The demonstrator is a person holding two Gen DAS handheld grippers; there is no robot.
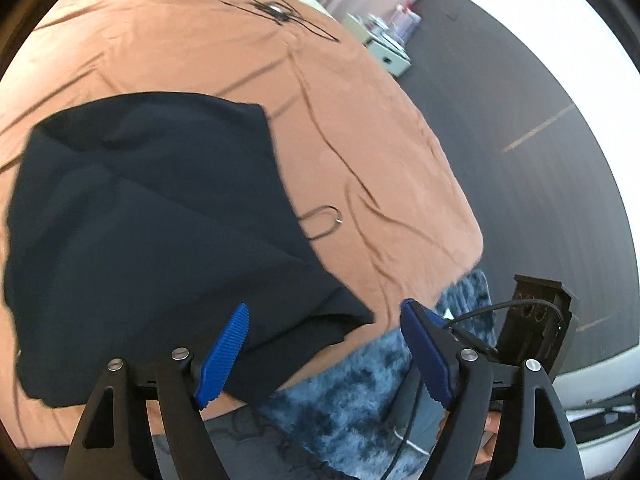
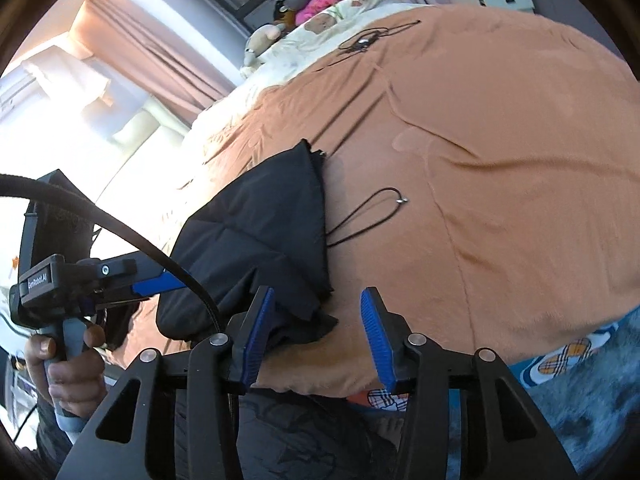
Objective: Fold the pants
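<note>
Pants (image 1: pixel 152 216), black and folded, lie on an orange bedspread (image 1: pixel 360 152) at left of the left wrist frame. Left claw (image 1: pixel 324 354) is spread at bottom centre, gripping nothing. In the right wrist frame, right claw (image 2: pixel 318 338) is parted beside the pants' corner.

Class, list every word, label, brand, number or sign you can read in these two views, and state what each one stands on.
"GenRoboAI", as far as it can be read: white letters on the black body of the left claw, seen in the right wrist view; the letters are small, so the spelling is uncertain.
The cartoon print on the blue cloth at the bed's edge shows no readable words.
Left wrist view: no readable text.
</note>
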